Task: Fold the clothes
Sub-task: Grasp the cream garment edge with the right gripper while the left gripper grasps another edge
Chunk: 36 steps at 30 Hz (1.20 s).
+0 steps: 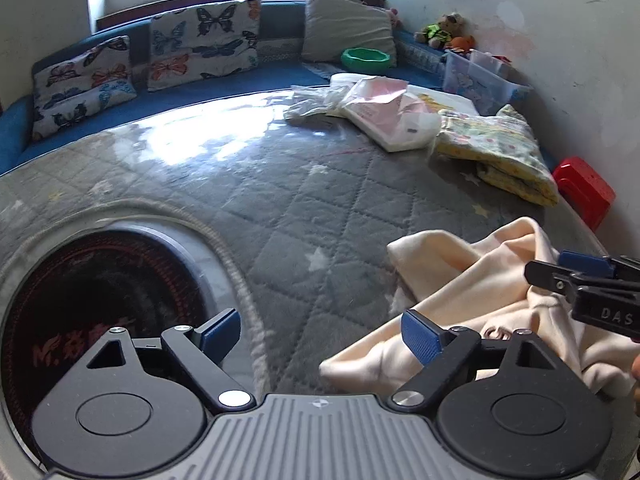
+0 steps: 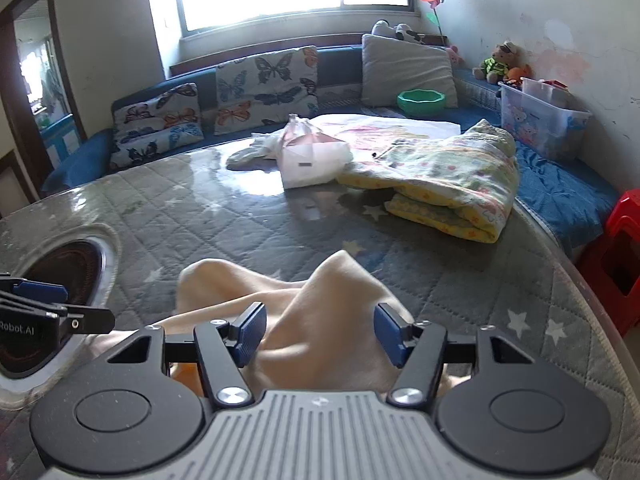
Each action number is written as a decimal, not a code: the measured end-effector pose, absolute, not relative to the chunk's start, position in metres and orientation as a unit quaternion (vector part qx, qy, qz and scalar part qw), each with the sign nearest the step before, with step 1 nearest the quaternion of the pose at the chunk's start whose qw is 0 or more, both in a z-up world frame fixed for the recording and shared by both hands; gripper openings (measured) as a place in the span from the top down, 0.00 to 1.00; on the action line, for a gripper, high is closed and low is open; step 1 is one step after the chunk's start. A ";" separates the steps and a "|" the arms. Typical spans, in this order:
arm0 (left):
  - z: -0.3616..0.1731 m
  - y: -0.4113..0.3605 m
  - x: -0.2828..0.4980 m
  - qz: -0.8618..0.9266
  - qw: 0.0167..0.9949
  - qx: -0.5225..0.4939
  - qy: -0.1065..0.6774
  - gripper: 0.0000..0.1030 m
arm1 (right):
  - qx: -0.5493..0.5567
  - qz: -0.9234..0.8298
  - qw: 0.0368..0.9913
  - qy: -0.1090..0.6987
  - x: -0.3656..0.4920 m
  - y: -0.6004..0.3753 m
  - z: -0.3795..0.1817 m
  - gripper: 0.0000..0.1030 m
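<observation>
A cream garment [image 1: 460, 280] [image 2: 320, 300] lies crumpled on the grey quilted table cover [image 1: 300, 200] near the front edge. In the left wrist view my left gripper [image 1: 320, 336] stands open at the garment's left edge; its right finger [image 1: 420, 338] rests over the cloth, and only bare cover shows between the pads. My right gripper [image 2: 320, 332] is half open around a raised fold of the garment, which fills the gap between the blue pads. I cannot see the pads pressing it. Each gripper also shows in the other's view: the right gripper [image 1: 560, 276], the left gripper [image 2: 60, 300].
A round dark hotplate [image 1: 100, 300] is set into the table at the left. Farther back lie a folded yellow floral blanket [image 2: 440, 184] and a white package [image 2: 312, 160]. A blue sofa with butterfly cushions [image 2: 264, 84] curves behind. A red stool [image 2: 624, 260] stands at the right.
</observation>
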<state>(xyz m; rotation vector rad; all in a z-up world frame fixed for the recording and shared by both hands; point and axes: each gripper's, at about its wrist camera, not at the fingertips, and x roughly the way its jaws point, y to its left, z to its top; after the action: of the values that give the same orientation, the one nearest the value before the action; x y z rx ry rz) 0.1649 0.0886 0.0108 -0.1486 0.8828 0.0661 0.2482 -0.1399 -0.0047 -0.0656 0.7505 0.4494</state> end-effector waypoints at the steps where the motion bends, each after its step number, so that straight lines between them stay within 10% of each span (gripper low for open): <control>1: 0.010 0.086 0.169 0.022 0.901 -0.071 0.427 0.14 | -0.034 0.217 0.906 0.363 0.250 -0.140 -0.005 0.44; 13: -0.012 0.049 0.201 -0.066 0.892 -0.029 0.446 0.33 | -0.062 0.214 0.899 0.376 0.275 -0.142 -0.012 0.61; 21: -0.007 0.043 0.194 -0.117 0.884 -0.050 0.451 0.89 | -0.082 0.226 0.897 0.372 0.258 -0.156 -0.010 0.83; 36: 0.021 0.035 0.126 -0.150 0.895 -0.054 0.417 0.92 | -0.094 0.215 0.915 0.328 0.175 -0.202 0.011 0.96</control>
<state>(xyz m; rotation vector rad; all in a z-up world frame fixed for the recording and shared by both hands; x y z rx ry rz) 0.1264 0.0352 0.0208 -0.1124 0.8642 -0.3103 0.1750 -0.2021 0.0112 -0.1938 0.6742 0.4419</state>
